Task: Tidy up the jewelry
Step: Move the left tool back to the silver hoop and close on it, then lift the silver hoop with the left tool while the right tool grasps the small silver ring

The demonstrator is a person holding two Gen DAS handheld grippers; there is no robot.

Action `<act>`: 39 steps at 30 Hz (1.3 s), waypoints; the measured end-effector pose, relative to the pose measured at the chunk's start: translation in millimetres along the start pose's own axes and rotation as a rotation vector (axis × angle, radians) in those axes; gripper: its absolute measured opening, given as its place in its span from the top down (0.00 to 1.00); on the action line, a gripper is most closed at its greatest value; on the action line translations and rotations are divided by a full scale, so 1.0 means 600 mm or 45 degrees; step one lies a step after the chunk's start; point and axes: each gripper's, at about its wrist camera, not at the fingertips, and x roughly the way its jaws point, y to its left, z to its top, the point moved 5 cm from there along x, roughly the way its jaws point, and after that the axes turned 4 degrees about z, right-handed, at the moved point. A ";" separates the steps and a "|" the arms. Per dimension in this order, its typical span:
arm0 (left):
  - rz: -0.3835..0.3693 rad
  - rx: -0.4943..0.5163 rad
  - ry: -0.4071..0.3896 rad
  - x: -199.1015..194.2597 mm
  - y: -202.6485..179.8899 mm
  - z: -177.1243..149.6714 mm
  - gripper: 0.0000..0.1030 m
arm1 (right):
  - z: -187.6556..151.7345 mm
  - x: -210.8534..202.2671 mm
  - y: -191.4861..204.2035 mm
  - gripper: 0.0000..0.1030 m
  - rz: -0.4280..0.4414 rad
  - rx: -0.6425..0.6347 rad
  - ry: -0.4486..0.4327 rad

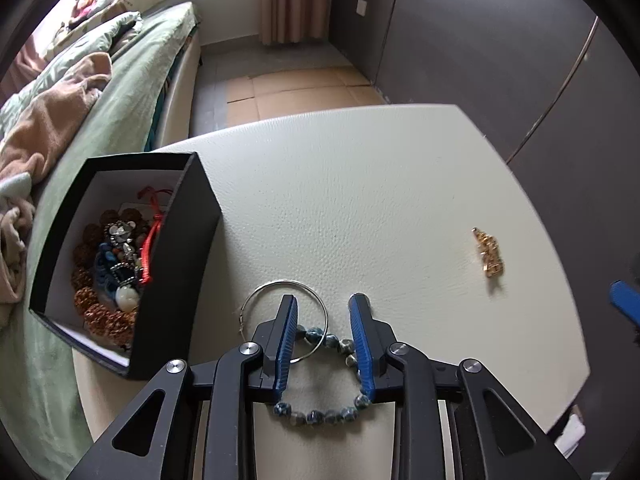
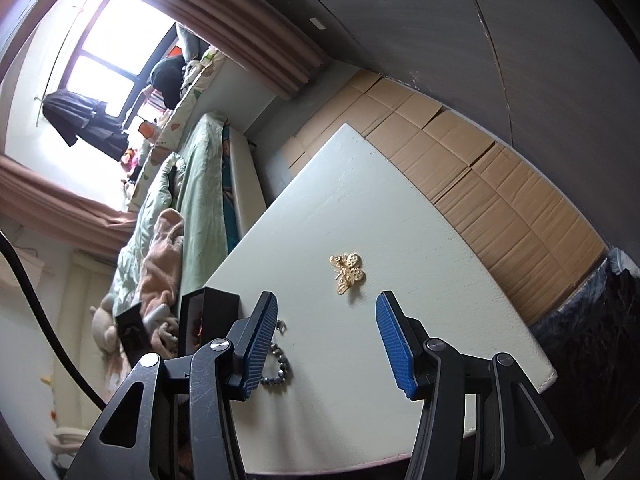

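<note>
The left gripper [image 1: 323, 304] is hovering over the white desk [image 1: 360, 184], its fingers released and straddling a blue beaded bracelet [image 1: 324, 414] that is lying beside a thin silver hoop [image 1: 256, 292]. A black box [image 1: 176, 264] holding mixed jewelry is sitting at the left. The right gripper [image 2: 326, 306] is hanging with fingers released, near a gold butterfly brooch [image 2: 347, 273] lying farther out on the desk

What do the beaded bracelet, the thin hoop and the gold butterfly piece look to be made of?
Beaded bracelet: mottled blue-grey beads with a polished shine, likely stone or glass. Thin hoop: bright silver wire, apparently polished metal. Butterfly piece: gold-coloured openwork with a glint, probably plated metal. They lie on a cream table with a pebbled, leather-like grain.
</note>
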 end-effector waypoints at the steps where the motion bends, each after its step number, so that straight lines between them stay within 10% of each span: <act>1: 0.015 0.009 0.009 0.005 -0.001 -0.001 0.77 | 0.001 0.001 0.000 0.48 0.000 0.000 -0.001; 9: 0.099 0.101 0.013 0.020 -0.010 -0.005 0.79 | 0.013 -0.002 -0.003 0.48 -0.016 0.002 -0.024; 16: 0.060 0.111 -0.019 0.016 -0.010 -0.011 0.96 | 0.015 0.010 0.005 0.48 -0.035 -0.017 -0.008; 39: -0.150 -0.097 -0.223 -0.102 0.047 0.018 0.98 | -0.023 0.091 0.056 0.48 -0.095 -0.261 0.164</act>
